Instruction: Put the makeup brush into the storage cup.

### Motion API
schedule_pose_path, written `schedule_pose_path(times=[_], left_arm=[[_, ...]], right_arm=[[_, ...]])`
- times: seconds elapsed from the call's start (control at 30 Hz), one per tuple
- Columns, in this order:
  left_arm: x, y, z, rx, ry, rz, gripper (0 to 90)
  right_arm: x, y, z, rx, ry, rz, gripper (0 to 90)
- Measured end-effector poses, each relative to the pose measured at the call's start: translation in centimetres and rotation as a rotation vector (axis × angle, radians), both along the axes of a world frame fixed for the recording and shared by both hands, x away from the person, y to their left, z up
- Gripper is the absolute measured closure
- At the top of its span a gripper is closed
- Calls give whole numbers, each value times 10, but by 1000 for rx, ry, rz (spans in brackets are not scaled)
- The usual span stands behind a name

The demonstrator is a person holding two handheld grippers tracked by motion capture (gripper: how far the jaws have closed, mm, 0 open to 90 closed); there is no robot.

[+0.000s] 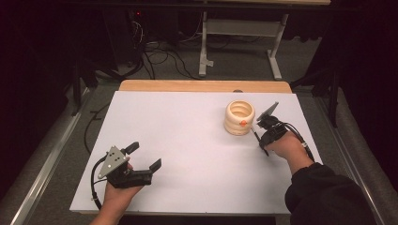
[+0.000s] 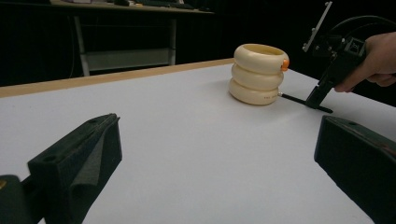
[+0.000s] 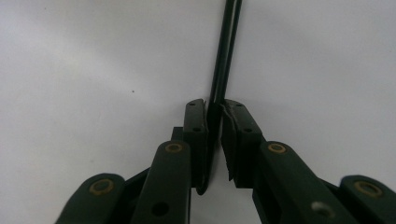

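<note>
The right gripper (image 3: 215, 109) has its jaws closed on a thin black pen (image 3: 226, 51), which runs out from between the pads and lies along the white table top (image 3: 93, 70). In the high view the right gripper (image 1: 261, 138) sits just beside a cream ribbed holder (image 1: 239, 117), on the holder's right, tilted down so that the pen (image 1: 256, 133) slants toward the holder's base. From the left gripper view the pen (image 2: 294, 98) lies low on the table with its far end at the foot of the holder (image 2: 257, 73); whether it touches cannot be told. The holder stands upright, with a small orange spot (image 2: 285, 64) near its rim. The left gripper (image 1: 143, 157) rests well apart from the holder, toward the near left of the table (image 1: 187, 140), its jaws wide apart and nothing between them.
</note>
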State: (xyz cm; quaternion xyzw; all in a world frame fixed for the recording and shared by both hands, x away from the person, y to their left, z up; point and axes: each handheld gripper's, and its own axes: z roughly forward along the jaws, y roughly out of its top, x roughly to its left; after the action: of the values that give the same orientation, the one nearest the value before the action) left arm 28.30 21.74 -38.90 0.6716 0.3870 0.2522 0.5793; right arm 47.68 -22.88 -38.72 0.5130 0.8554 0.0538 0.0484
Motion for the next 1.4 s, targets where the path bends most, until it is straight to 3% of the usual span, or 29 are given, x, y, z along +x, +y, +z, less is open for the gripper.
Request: schedule_pose_path(times=[0.37,0.7,1.4], left_arm=[[0,0,0,5,1,1,15],[0,-1,0,7,1,1,15],[0,-2,0,9,-1,2,15]], right_arm=[[0,1,0,6,8,-63,847],[-1,-1,2,-22,-20,-75,859],[-11,-17,13,-18,-25,-86,860]])
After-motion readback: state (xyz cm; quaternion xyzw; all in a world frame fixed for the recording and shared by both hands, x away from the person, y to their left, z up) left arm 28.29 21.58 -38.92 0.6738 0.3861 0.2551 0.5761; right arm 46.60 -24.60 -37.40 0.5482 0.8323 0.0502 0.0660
